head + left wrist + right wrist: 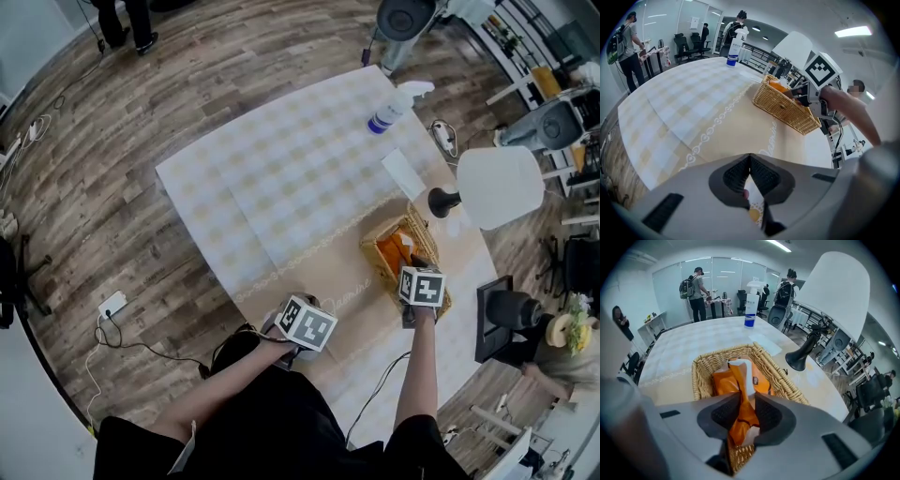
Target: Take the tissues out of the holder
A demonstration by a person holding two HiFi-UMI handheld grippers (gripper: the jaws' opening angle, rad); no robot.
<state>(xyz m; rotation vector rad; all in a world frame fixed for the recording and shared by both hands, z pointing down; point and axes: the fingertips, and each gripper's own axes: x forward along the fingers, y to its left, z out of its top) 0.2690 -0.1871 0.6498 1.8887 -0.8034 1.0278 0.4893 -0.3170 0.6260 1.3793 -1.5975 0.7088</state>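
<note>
Right gripper (740,413) pinches the orange pack's (723,380) near flap, pack lying lengthwise straight ahead in the basket (701,376); left gripper (750,173), closed and empty, sits farther off.

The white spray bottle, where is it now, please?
In the head view the bottle stands near the table's far edge, right of centre, beyond the white lamp and woven wicker basket.

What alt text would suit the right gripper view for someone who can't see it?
The right gripper has its dark ridged fingers pinched on the crinkled end of an orange plastic tissue pack lying in a woven wicker basket. A white lamp stands beyond it at right.
</note>
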